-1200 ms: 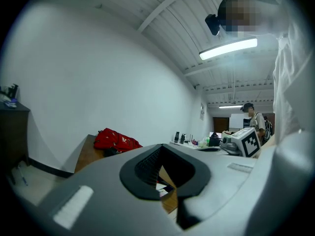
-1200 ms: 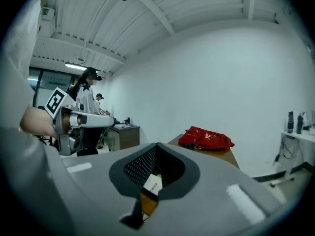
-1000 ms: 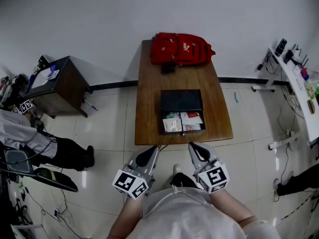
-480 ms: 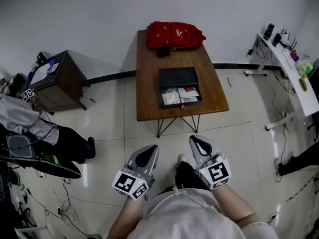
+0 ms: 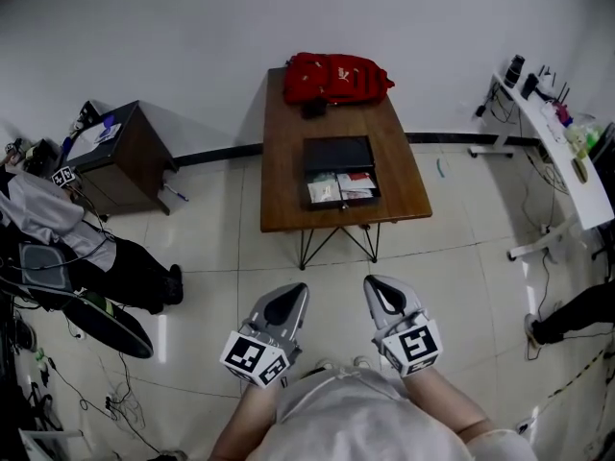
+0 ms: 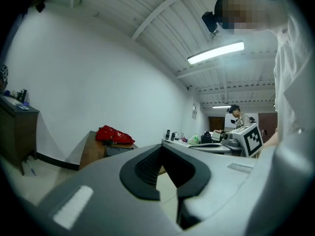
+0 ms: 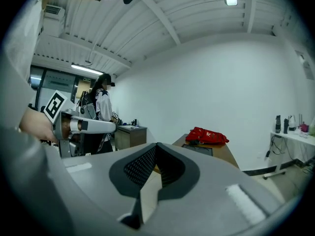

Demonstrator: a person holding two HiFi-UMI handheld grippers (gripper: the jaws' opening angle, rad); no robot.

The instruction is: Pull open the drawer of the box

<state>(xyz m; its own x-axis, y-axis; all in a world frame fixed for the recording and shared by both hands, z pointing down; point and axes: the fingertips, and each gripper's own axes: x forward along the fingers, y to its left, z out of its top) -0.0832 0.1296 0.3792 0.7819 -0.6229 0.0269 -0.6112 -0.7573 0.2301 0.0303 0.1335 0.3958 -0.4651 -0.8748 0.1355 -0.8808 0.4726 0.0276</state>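
A black box (image 5: 337, 153) lies on the wooden table (image 5: 284, 186). Its drawer (image 5: 342, 187) stands pulled out toward me, with white and red packets inside. My left gripper (image 5: 290, 292) and right gripper (image 5: 378, 285) hang side by side over the floor, well short of the table and touching nothing. Both are shut with nothing between the jaws. In the left gripper view the left gripper (image 6: 165, 173) points toward the table, and the box (image 6: 117, 150) is small and far off. The right gripper (image 7: 152, 173) in its own view faces the same table.
A red backpack (image 5: 336, 77) lies at the table's far end against the white wall. A dark cabinet (image 5: 120, 157) stands to the left, with a seated person (image 5: 58, 248) and cables near it. A white desk (image 5: 562, 152) with bottles lines the right wall.
I have backed away from the table, which now sits farther off and smaller. Both grippers keep the same shut posture in front of me. The drawer stays pulled out.
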